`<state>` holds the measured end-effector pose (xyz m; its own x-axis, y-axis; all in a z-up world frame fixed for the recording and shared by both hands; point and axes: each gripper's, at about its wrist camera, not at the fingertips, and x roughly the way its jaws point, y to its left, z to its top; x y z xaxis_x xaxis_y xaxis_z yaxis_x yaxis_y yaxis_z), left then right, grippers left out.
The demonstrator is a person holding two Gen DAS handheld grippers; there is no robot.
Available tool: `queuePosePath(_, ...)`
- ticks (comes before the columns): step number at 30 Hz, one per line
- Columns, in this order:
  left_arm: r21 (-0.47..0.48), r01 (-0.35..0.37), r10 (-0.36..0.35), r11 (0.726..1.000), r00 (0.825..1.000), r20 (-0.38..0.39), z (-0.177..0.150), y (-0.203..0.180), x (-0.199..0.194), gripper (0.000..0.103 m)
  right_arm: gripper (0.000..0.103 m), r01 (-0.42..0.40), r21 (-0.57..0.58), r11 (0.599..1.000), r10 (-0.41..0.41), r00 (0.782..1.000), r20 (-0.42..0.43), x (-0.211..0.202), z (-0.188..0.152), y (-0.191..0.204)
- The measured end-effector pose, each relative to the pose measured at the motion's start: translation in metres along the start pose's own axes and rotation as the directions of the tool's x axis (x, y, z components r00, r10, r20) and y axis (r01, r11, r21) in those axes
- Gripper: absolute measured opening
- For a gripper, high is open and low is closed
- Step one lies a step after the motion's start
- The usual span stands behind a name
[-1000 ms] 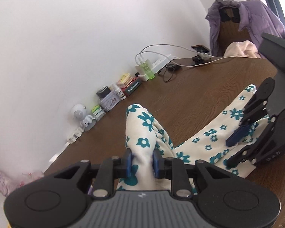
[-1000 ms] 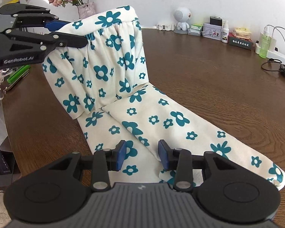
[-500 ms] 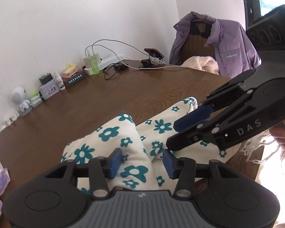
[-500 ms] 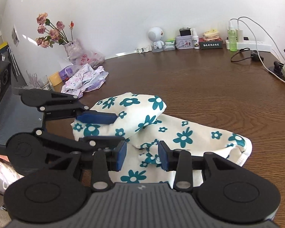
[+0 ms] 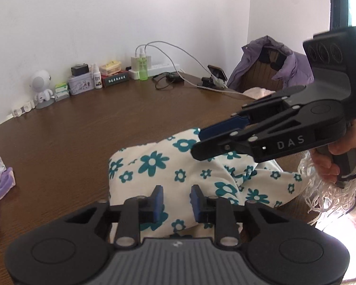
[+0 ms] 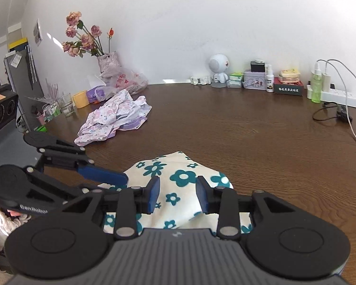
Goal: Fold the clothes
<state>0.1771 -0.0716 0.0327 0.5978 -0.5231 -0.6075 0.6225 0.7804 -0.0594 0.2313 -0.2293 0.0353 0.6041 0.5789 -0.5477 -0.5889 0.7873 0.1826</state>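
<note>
Floral garment (image 6: 178, 185) under spread left hand-held gripper (image 5: 175, 200), on table (image 6: 261, 142)

Floral garment (image 6: 178, 178) lies on table (image 6: 249, 137), crumpled clothes (image 6: 114, 118) behind-left.

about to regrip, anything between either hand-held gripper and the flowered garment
Nothing visible. The cream garment with teal flowers lies directly below the open left hand-held gripper and the open right hand-held gripper.

Floral garment (image 6: 178, 178) (folded) between parted jaws.
</note>
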Motion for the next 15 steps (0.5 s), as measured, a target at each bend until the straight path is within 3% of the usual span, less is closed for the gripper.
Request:
queuePosePath(5, -0.022, 0.019, -0.019, 1.000, 0.999, -0.031, -0.008, 0.007, 0.014, 0.025, 0.028, 0.043, -0.013, 0.999, -0.044, 0.994, -0.096, 0.031, -0.019, -0.009)
queuePosePath(8, -0.035, 0.029, -0.031, 0.999, 0.998, -0.050, -0.013, 0.011, 0.022, 0.034, 0.028, 0.037, 0.003, 0.999, -0.036, 0.996, -0.083, 0.027, -0.023, -0.010)
queuePosePath(11, -0.116, 0.049, -0.050, 0.992, 0.999, -0.003, -0.012, 0.030, 0.000, 0.041, 0.029, 0.031, 0.023, 0.999, -0.030, 0.999, -0.046, 0.009, -0.020, -0.007)
queuePosePath(15, -0.209, -0.021, 0.025, 0.978, 0.999, 0.020, -0.013, 0.059, -0.022, 0.053, 0.030, -0.008, -0.003, 1.000, 0.008, 0.999, -0.031, -0.011, -0.019, 0.007)
